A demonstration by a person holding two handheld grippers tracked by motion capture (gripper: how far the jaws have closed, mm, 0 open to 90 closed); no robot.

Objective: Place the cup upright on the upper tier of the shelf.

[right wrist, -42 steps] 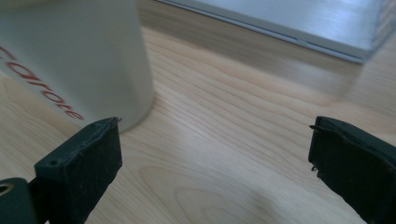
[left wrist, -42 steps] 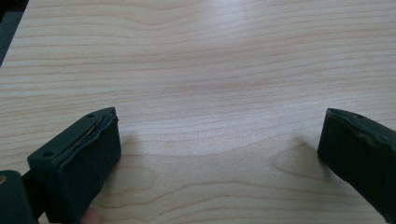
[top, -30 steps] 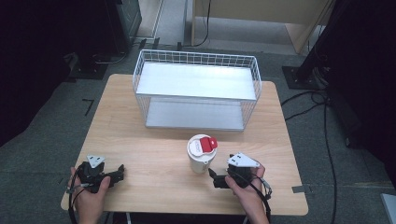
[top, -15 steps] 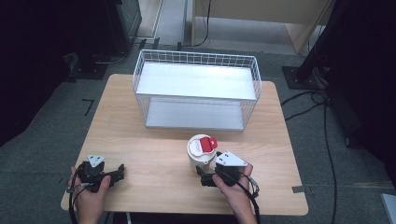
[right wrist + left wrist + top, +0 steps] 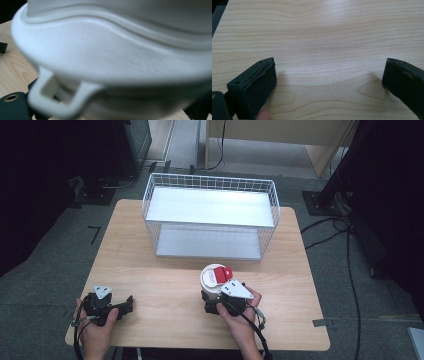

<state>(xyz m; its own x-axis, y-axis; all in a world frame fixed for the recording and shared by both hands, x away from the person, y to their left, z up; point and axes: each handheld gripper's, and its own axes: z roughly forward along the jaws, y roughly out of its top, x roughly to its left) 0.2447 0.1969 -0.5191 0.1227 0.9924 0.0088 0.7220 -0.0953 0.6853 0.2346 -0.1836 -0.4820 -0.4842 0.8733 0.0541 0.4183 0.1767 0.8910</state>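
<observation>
The wooden surface [image 5: 165,290] takes up the middle of the high view, and a white wire basket rack [image 5: 210,217] with two shelf levels stands on its far half, in the upper centre of the frame.

Next in size is a white container with a red flip cap [image 5: 216,281], standing upright on the near half of the surface, right of centre and in front of the rack's lower shelf. Its long axis is vertical. In the right gripper view its white body and a small moulded loop [image 5: 60,97] near the rim loom very close and blurred.

The right tool [image 5: 212,304] sits low in the frame, right up against the near side of the container, with the hand [image 5: 239,316] behind it. The container lies straight ahead of this tool, towards the rack. The jaws appear to flank the base, but whether they press on it or stand slack I cannot tell from either view.

The left tool [image 5: 128,304] rests at the lower left of the frame, well apart from the container, jaws wide and holding nothing; the left gripper view has bare wood between them [image 5: 329,75].

The right hand is plainly the nearer one, so any lift would probably fall to it, carrying the container up and forward to the rack.
</observation>
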